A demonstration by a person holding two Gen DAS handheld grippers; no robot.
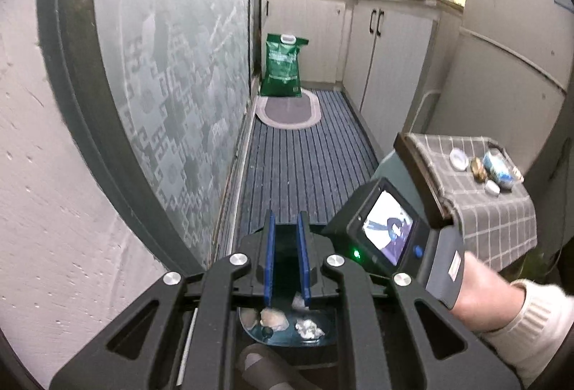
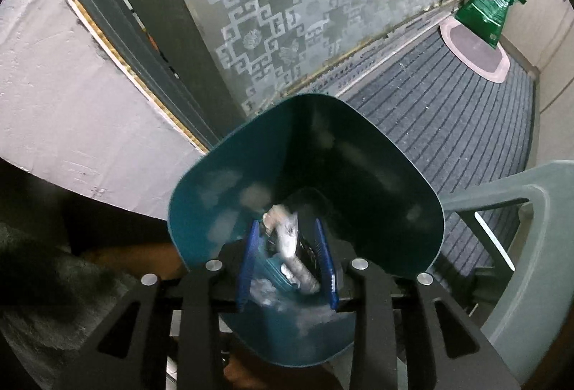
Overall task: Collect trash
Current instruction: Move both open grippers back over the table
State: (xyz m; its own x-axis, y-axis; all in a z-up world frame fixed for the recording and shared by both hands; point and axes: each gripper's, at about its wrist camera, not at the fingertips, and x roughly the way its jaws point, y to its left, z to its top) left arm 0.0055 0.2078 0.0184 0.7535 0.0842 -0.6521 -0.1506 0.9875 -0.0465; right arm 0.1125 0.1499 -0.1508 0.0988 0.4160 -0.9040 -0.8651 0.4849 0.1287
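Note:
A teal trash bin [image 2: 376, 175] stands on the floor below both grippers. In the right wrist view my right gripper [image 2: 287, 228] hangs open over its mouth, and a crumpled grey wrapper [image 2: 292, 239], blurred, lies between the blue fingers [image 2: 324, 248] without being pinched. White paper scraps [image 2: 265, 293] lie in the bin. In the left wrist view my left gripper [image 1: 286, 221] is open and empty above the bin [image 1: 319, 339], where crumpled scraps [image 1: 308, 327] show at its bottom. More trash, a can [image 1: 498, 167] and small pieces, lies on a stool under a grey checked cloth [image 1: 502, 210].
A frosted patterned glass door [image 1: 172, 74] runs along the left. A striped dark floor mat [image 1: 305, 157] leads to an oval rug [image 1: 287, 110] and a green bag [image 1: 283, 67]. Kitchen cabinets [image 1: 387, 49] and a fridge [image 1: 509, 42] stand at right. A grey plastic chair [image 2: 531, 246] is beside the bin.

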